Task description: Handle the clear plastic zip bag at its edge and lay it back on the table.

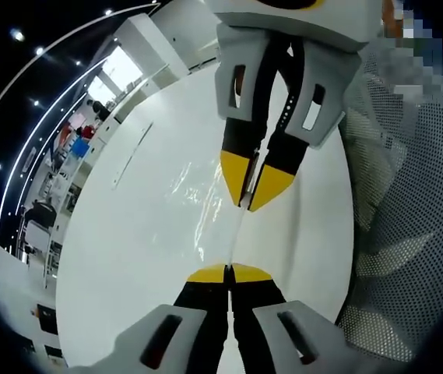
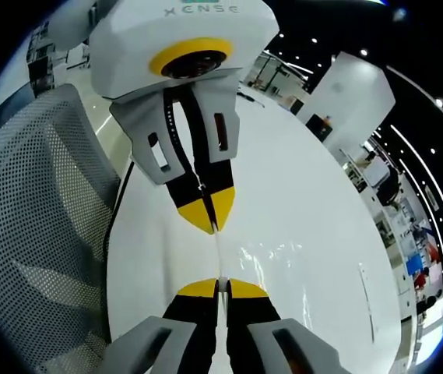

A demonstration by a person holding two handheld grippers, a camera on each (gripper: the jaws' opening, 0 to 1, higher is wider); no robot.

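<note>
Two grippers are working one clear plastic zip bag (image 1: 194,204) over a white table (image 1: 128,257), with one mesh-backed chair (image 1: 416,226) showing at the right of the left gripper view. The left gripper (image 1: 228,274), at lower centre there, is pinching the bag's near edge with jaws closed. The right gripper (image 1: 250,192), coming down from the top, is pinching the same edge a little farther along, so that edge is running straight up the frame between them while the rest of the bag is spreading left over the table.
</note>
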